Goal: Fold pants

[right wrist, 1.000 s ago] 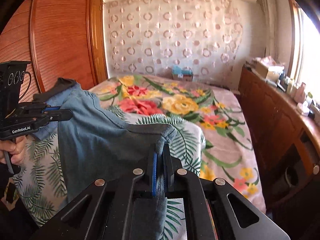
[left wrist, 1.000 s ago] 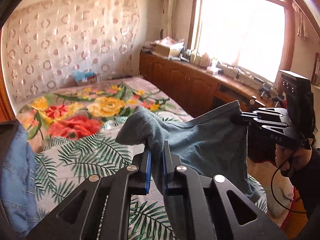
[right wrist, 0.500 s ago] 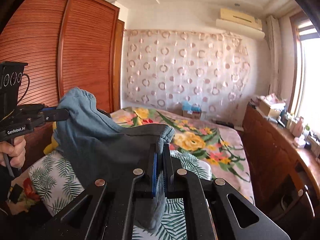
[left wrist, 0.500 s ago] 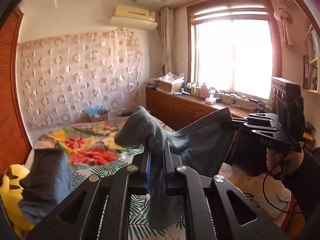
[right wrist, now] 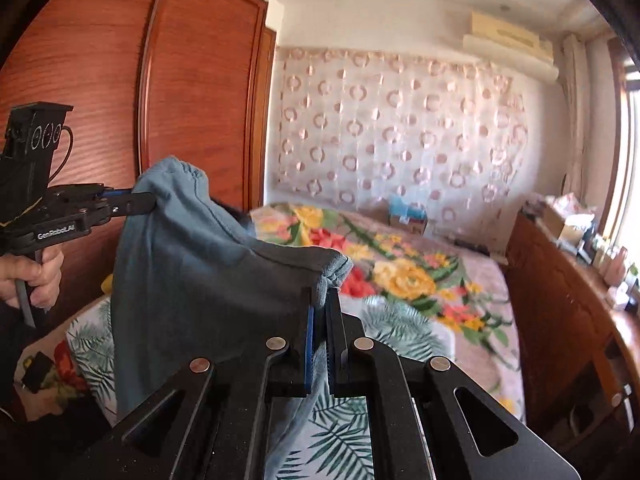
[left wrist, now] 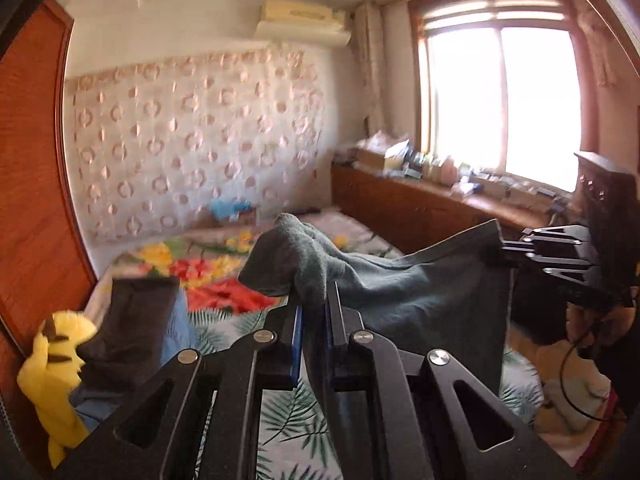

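Observation:
The blue-grey pants (left wrist: 420, 304) hang in the air above the bed, stretched between both grippers. My left gripper (left wrist: 314, 308) is shut on one bunched corner of the waistband. It also shows in the right wrist view (right wrist: 136, 204) at the left, pinching the cloth. My right gripper (right wrist: 320, 304) is shut on the other corner of the pants (right wrist: 208, 280). It shows in the left wrist view (left wrist: 508, 250) at the right. The cloth drapes down below both; its lower end is hidden.
The bed (right wrist: 420, 280) has a floral and palm-leaf cover. A pile of clothes (left wrist: 136, 332) and a yellow plush toy (left wrist: 48, 380) lie at its left side. A wooden wardrobe (right wrist: 140, 80) stands left, a cluttered low wooden cabinet (left wrist: 432, 208) under the window right.
Both grippers have lifted the pants higher above the bed, and the views tilted up towards the wall and ceiling. Both grips stayed shut.

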`<state>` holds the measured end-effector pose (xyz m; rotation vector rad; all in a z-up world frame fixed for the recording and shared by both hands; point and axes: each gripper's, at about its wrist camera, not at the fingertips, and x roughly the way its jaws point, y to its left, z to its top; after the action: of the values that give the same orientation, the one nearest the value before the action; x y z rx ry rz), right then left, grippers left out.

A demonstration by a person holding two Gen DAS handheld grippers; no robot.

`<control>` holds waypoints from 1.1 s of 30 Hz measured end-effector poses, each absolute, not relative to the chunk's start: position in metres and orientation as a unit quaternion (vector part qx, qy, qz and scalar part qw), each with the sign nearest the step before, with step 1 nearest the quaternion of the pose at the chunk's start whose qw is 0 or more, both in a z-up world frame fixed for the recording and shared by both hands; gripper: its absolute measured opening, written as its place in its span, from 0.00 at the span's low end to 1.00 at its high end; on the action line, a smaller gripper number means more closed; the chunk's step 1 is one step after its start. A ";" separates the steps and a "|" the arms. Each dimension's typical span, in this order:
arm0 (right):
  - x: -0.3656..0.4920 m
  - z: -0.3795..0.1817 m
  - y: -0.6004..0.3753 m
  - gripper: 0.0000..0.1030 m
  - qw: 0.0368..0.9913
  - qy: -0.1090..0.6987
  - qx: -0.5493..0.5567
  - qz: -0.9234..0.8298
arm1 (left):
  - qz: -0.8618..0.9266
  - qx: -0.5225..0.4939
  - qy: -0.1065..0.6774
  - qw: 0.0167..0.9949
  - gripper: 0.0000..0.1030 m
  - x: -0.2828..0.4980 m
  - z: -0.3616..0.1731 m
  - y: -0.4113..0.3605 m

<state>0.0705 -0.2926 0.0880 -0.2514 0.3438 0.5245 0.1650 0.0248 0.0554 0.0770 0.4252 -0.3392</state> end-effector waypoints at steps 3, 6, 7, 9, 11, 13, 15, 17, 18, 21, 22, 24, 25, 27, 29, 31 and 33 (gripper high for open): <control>0.114 0.044 -0.280 0.04 0.938 0.204 -0.136 0.244 | -0.150 0.036 0.259 0.954 0.10 0.215 0.005 0.027; 0.156 0.007 -0.273 0.04 0.933 0.238 -0.140 0.232 | -0.131 0.037 0.299 0.945 0.10 0.252 -0.037 0.026; 0.170 -0.004 -0.272 0.04 0.931 0.251 -0.138 0.226 | -0.126 0.039 0.307 0.942 0.10 0.259 -0.047 0.025; 0.191 -0.018 -0.273 0.04 0.928 0.269 -0.135 0.220 | -0.124 0.038 0.322 0.938 0.10 0.269 -0.060 0.020; 0.209 -0.025 -0.272 0.04 0.926 0.282 -0.133 0.213 | -0.124 0.041 0.327 0.936 0.10 0.274 -0.065 0.015; 0.218 -0.027 -0.268 0.04 0.926 0.287 -0.130 0.206 | -0.123 0.043 0.329 0.935 0.10 0.276 -0.063 0.010; 0.228 -0.029 -0.270 0.04 0.925 0.296 -0.118 0.206 | -0.124 0.045 0.332 0.934 0.10 0.278 -0.062 0.007; 0.233 -0.027 -0.268 0.04 0.924 0.305 -0.104 0.207 | -0.124 0.049 0.340 0.931 0.15 0.279 -0.062 0.006; 0.234 -0.028 -0.266 0.05 0.923 0.308 -0.101 0.207 | -0.123 0.051 0.344 0.929 0.20 0.279 -0.063 0.005; 0.225 -0.024 -0.257 0.14 0.922 0.310 -0.101 0.207 | -0.125 0.046 0.346 0.929 0.41 0.274 -0.064 0.007; 0.224 -0.022 -0.257 0.16 0.923 0.309 -0.103 0.205 | -0.129 0.039 0.343 0.930 0.45 0.270 -0.063 0.009; 0.212 -0.022 -0.257 0.27 0.922 0.308 -0.099 0.211 | -0.138 0.032 0.343 0.929 0.56 0.261 -0.062 0.012; 0.210 -0.025 -0.259 0.31 0.922 0.309 -0.097 0.213 | -0.140 0.030 0.344 0.928 0.62 0.258 -0.062 0.012; 0.203 -0.026 -0.262 0.37 0.922 0.309 -0.096 0.211 | -0.147 0.025 0.344 0.927 0.76 0.251 -0.063 0.011; 0.199 -0.026 -0.264 0.37 0.921 0.315 -0.088 0.213 | -0.153 0.021 0.350 0.924 0.76 0.244 -0.065 0.010; 0.193 -0.027 -0.267 0.37 0.918 0.322 -0.077 0.219 | -0.151 0.021 0.355 0.922 0.76 0.233 -0.069 0.010; 0.183 -0.028 -0.269 0.37 0.914 0.327 -0.074 0.228 | -0.149 0.022 0.361 0.920 0.76 0.219 -0.074 0.011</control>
<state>0.1831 -0.2693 -0.0283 -0.1522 0.6726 0.4687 0.2185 0.0108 -0.0742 0.0458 0.7426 -0.3058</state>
